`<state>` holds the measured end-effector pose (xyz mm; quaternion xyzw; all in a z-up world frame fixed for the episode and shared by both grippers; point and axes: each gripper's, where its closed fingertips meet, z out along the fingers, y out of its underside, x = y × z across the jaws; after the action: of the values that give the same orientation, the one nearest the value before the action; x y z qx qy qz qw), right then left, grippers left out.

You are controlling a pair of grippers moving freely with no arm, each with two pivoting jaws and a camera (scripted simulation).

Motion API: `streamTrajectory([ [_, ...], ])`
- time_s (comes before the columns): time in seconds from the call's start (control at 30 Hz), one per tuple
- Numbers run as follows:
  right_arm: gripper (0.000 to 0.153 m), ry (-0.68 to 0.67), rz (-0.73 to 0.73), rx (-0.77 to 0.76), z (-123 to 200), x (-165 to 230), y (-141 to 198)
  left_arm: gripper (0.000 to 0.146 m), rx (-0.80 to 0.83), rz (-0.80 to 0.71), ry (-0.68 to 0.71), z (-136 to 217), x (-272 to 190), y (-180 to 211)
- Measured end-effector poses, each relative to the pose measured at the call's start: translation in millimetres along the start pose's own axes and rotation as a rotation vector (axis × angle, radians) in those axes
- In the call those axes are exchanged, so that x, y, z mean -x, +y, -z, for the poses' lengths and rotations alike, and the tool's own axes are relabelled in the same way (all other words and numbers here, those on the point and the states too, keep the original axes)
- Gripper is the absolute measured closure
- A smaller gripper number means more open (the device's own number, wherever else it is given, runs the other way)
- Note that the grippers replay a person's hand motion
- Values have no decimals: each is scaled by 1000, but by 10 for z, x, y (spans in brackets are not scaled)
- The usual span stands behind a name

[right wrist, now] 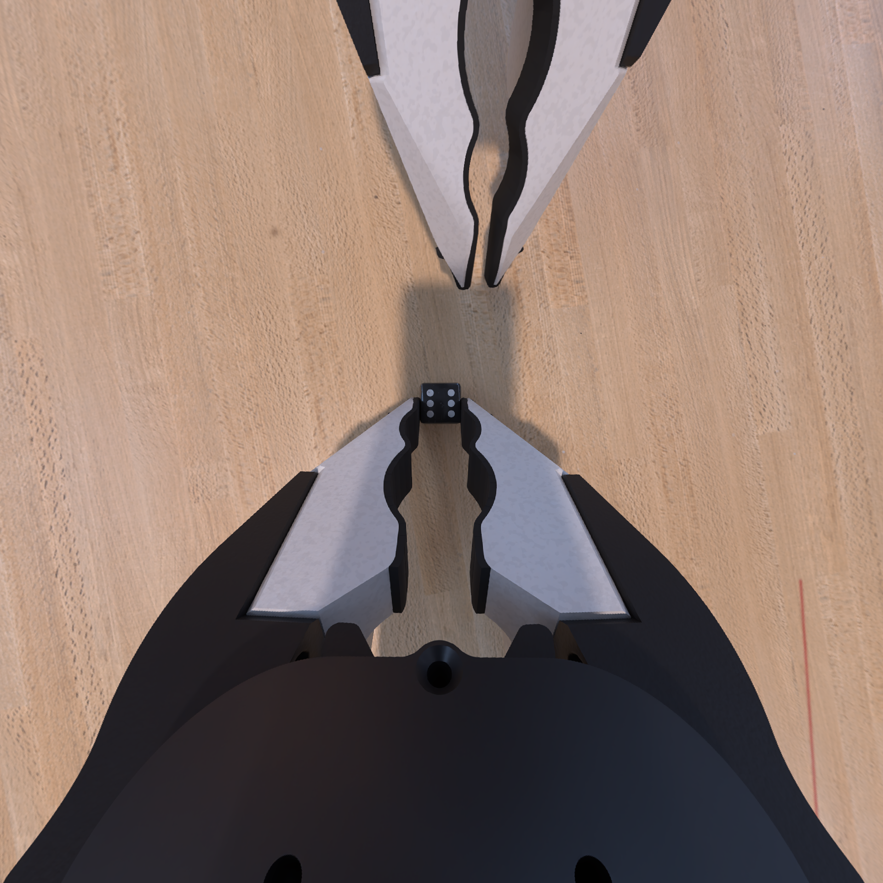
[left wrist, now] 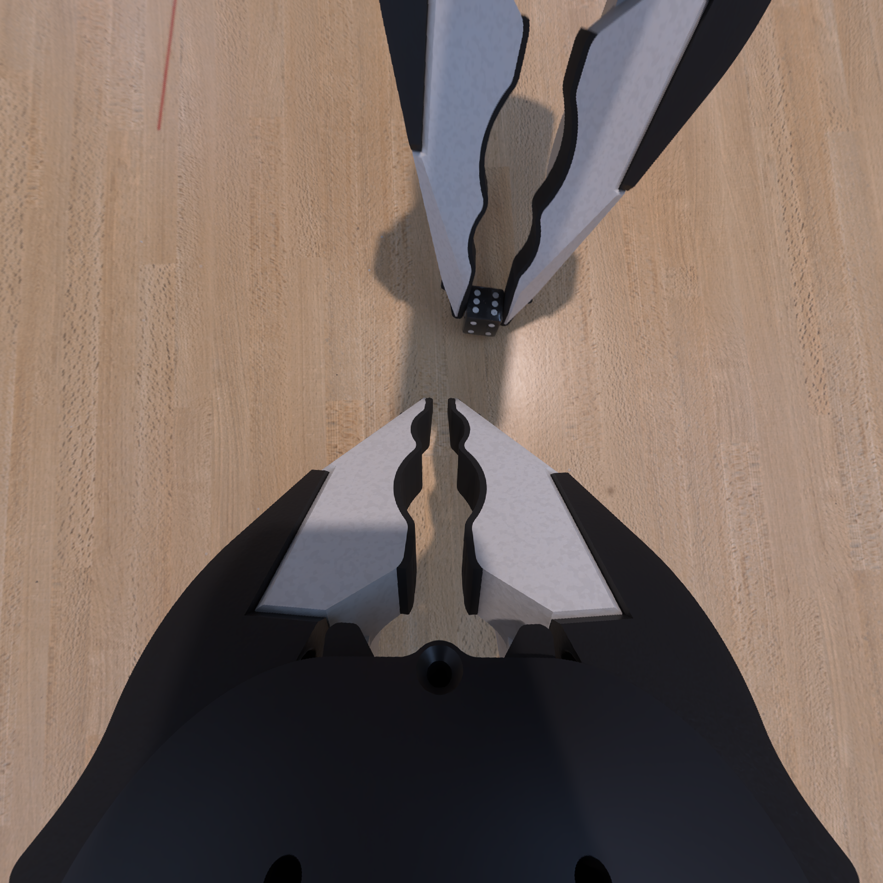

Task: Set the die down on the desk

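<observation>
A small black die [right wrist: 440, 404] with white pips sits between the tips of my right gripper [right wrist: 440, 406], which is shut on it low over the wooden desk [right wrist: 191, 334]. In the left wrist view the same die [left wrist: 483, 311] shows pinched at the tips of the right gripper [left wrist: 483, 313], which comes in from the top. My left gripper [left wrist: 440, 404] is shut with only a narrow slit between its tips and holds nothing. It faces the right gripper a short way off and shows in the right wrist view [right wrist: 478, 283] too.
The light wooden desk [left wrist: 191, 382] fills both views. A thin red line [left wrist: 166, 67] runs on the desk at the upper left of the left wrist view and shows at the lower right of the right wrist view [right wrist: 807, 693].
</observation>
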<state>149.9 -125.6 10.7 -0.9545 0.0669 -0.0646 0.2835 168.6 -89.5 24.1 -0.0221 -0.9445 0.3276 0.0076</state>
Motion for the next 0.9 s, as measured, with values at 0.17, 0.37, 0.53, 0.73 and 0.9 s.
streamTrajectory([
  [0.17,136,-7,21,41,13,4,22,141,25,-9,10,-62,-2,53],
  [0.37,136,-5,29,61,9,8,20,141,30,-11,23,-85,-9,60],
  [0.53,136,-3,20,79,21,-1,40,141,34,-11,28,-83,-12,63],
  [0.73,136,-8,30,95,25,8,42,141,30,-8,40,-65,-12,45],
  [0.9,136,-9,29,91,24,6,40,140,-17,18,33,81,73,-35],
])
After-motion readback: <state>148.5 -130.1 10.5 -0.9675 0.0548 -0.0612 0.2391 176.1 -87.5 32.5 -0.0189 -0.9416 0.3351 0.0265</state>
